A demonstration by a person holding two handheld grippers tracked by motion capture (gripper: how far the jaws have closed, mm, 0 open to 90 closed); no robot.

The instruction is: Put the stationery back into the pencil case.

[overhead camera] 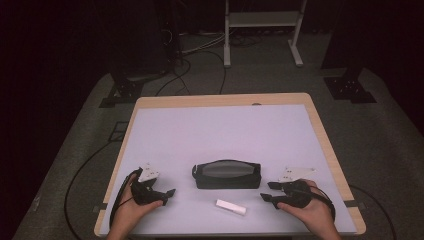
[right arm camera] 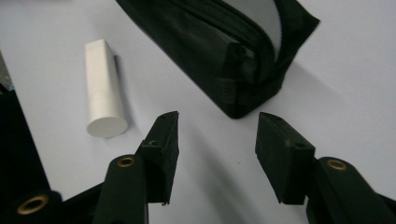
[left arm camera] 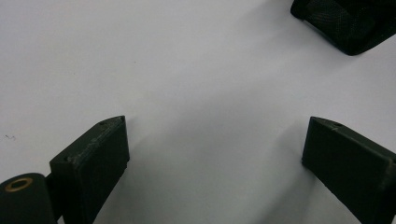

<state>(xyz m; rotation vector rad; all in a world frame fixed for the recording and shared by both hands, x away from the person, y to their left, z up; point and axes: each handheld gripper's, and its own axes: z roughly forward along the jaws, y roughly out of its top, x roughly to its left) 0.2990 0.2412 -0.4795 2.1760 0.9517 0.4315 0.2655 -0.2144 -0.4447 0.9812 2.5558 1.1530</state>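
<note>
Table: the table [overhead camera: 220,125] has a pale top with a wooden rim, and everything in use sits in its near half.

Pouch: a black zip pouch [overhead camera: 227,174] lies flat near the middle of the near half, its long side parallel to the near edge. In the right tool's view its zip [right arm camera: 261,32] is drawn open along the top and a pale lining shows inside.

White stick: a short white tube-like stick [overhead camera: 231,207] lies between the pouch and the near edge, just apart from the pouch and slightly toward the right. In the right tool's view it lies flat on the table [right arm camera: 103,88] with its round end facing the camera.

Left tool: the left tool [overhead camera: 169,196] is held by the left hand [overhead camera: 132,207] near the near-left corner, pointing toward the pouch. Its jaws stand wide apart with bare table between them, and they grip nothing. A corner of the pouch [left arm camera: 350,23] shows at the far right of its view, well apart from the jaws.

Right tool: the right tool [overhead camera: 267,191] is held by the right hand [overhead camera: 312,210] near the near-right corner, pointing at the right end of the pouch. Its jaws stand wide apart and hold nothing; the pouch end [right arm camera: 243,70] lies just beyond the tips, not touching them.
</note>
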